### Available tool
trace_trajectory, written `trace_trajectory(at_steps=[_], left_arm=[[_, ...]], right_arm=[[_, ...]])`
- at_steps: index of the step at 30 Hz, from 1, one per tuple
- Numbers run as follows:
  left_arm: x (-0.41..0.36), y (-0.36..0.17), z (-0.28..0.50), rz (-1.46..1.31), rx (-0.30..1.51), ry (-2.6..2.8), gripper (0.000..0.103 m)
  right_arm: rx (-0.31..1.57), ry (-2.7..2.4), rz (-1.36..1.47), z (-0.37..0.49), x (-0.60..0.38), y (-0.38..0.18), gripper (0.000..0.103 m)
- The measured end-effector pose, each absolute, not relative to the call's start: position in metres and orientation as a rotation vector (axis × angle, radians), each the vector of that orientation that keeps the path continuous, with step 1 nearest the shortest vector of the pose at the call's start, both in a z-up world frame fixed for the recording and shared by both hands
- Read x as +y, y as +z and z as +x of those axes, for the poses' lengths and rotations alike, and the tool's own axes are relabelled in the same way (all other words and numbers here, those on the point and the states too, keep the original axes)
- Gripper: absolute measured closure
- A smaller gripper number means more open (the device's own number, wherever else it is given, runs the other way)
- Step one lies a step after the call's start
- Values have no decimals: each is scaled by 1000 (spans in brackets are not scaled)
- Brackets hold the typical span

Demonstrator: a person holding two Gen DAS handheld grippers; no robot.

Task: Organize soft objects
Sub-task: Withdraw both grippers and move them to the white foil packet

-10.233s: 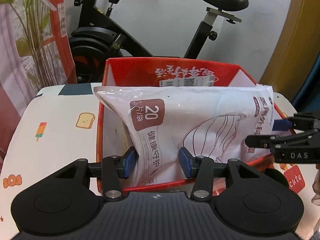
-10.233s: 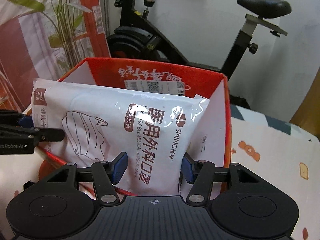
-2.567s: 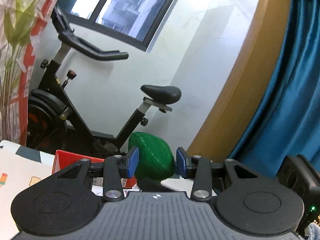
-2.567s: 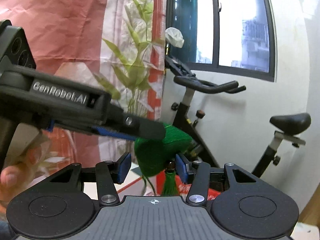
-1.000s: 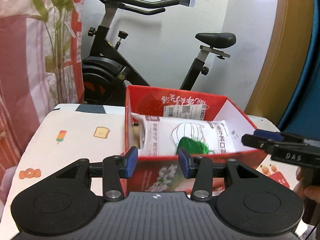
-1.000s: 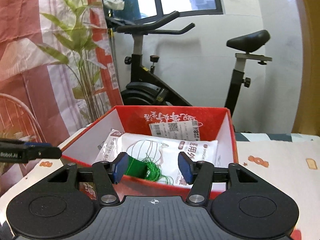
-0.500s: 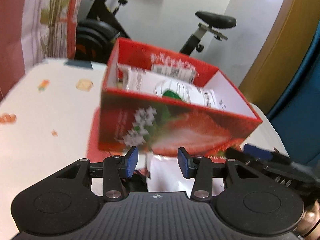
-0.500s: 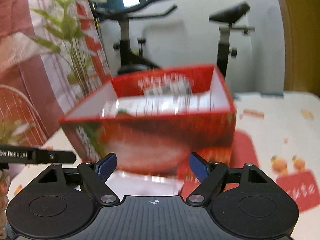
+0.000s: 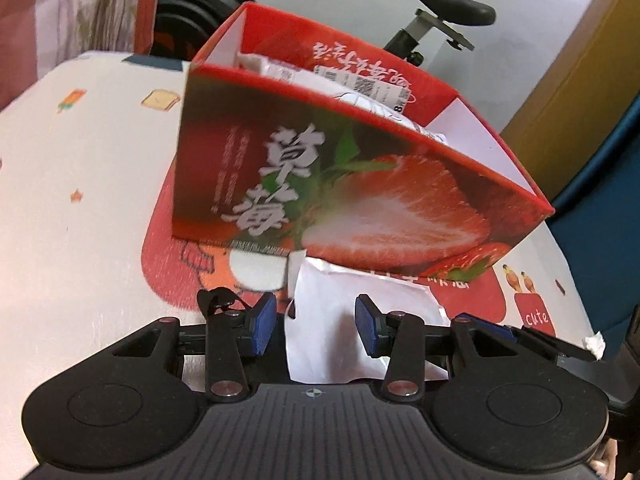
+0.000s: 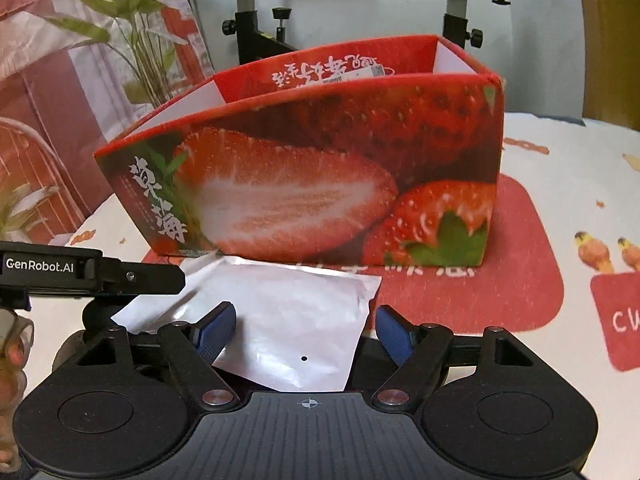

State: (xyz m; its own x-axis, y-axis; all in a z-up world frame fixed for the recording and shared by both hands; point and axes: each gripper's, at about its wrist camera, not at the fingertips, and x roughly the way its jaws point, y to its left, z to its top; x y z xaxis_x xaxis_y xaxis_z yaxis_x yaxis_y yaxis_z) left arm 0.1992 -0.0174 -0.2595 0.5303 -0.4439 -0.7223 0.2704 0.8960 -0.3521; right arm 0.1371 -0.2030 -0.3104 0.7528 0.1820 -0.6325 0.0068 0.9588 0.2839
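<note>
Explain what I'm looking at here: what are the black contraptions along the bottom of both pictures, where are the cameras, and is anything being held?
No robot arm is involved: a person carries a two-finger gripper in each hand, and a fisheye camera on each looks forward along its blue-padded fingers. One picture comes from the left gripper, the other from the right gripper; each also shows the other tool at its edge.

On the patterned tablecloth stands a red strawberry box with white packets showing over its rim. In front of it a flat white pouch lies on the cloth.

Both grippers are open over that pouch, pads clear of it, so nothing is held. The right one's jaws have just been opening. An exercise bike stands behind the table.
</note>
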Motion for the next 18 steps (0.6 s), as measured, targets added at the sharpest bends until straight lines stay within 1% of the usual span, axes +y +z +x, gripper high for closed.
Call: trace_trajectory(at_steps=[11, 13, 18], left_arm=[[-25, -272, 217, -211, 956, -475, 57], [-25, -278, 224, -243, 986, -496, 55], [-20, -284, 224, -286, 991, -506, 55]], right_arm=[[722, 122, 309, 134, -210, -320, 31], [720, 125, 313, 134, -210, -321, 31], [720, 136, 313, 134, -210, -321, 30]])
